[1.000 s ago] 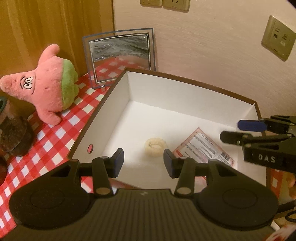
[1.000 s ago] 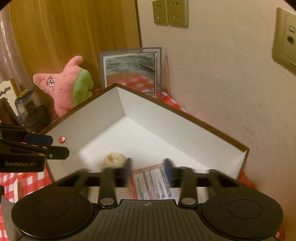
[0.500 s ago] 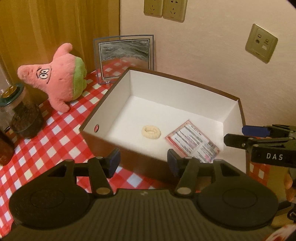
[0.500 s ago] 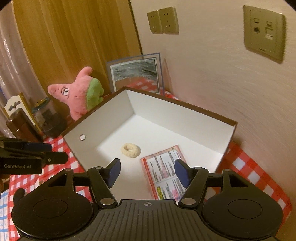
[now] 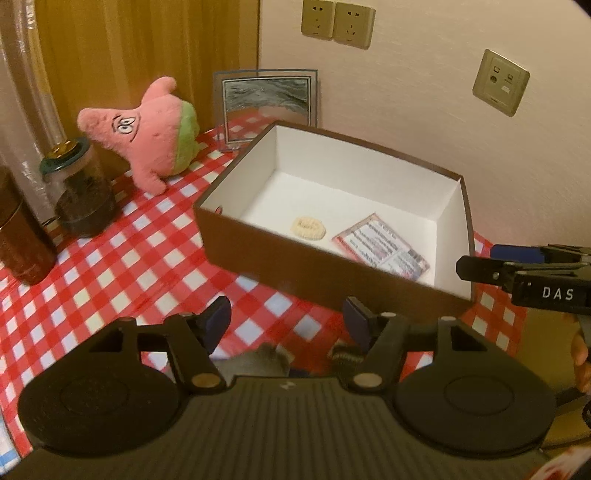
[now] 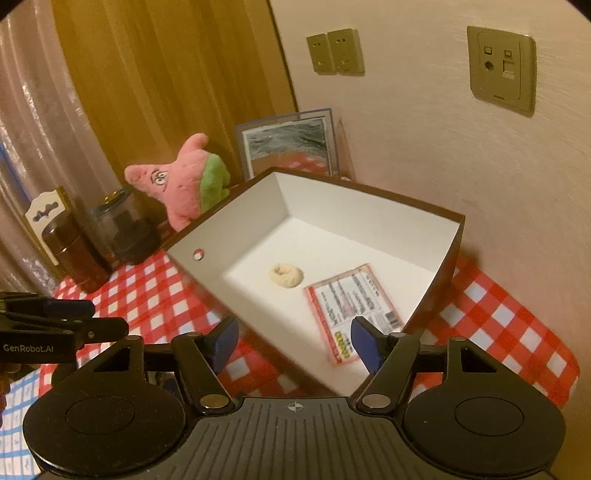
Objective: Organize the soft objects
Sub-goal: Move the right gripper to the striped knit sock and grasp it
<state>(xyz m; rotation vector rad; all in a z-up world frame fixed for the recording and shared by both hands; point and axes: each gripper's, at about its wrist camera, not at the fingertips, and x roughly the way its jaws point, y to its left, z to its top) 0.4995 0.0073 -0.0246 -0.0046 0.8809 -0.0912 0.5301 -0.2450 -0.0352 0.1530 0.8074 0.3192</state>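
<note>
A brown box [image 5: 321, 271] [image 6: 439, 273] with a white inside stands on the red checked cloth by the wall. In it lie a small cream fuzzy ring [image 5: 309, 228] [image 6: 286, 275] and a printed packet [image 5: 382, 245] [image 6: 352, 306]. A pink star plush [image 5: 147, 131] [image 6: 181, 184] sits left of the box. My left gripper [image 5: 286, 319] hangs in front of the box, its jaws opening with nothing between them. My right gripper [image 6: 293, 341] is over the box's near corner, jaws also opening and empty. A grey furry thing [image 5: 264, 360] peeks out just below the left fingers.
A framed picture [image 5: 267, 105] leans on the wall behind the box. A glass jar [image 5: 83, 192] and a brown canister [image 5: 22, 240] stand at the left. Wall sockets [image 5: 336, 22] sit above. A blue checked cloth [image 6: 18, 398] shows at the lower left.
Both grippers have drawn back and up from over the box's inside, so the whole box and more cloth show. Both pairs of jaws stand wider than before.
</note>
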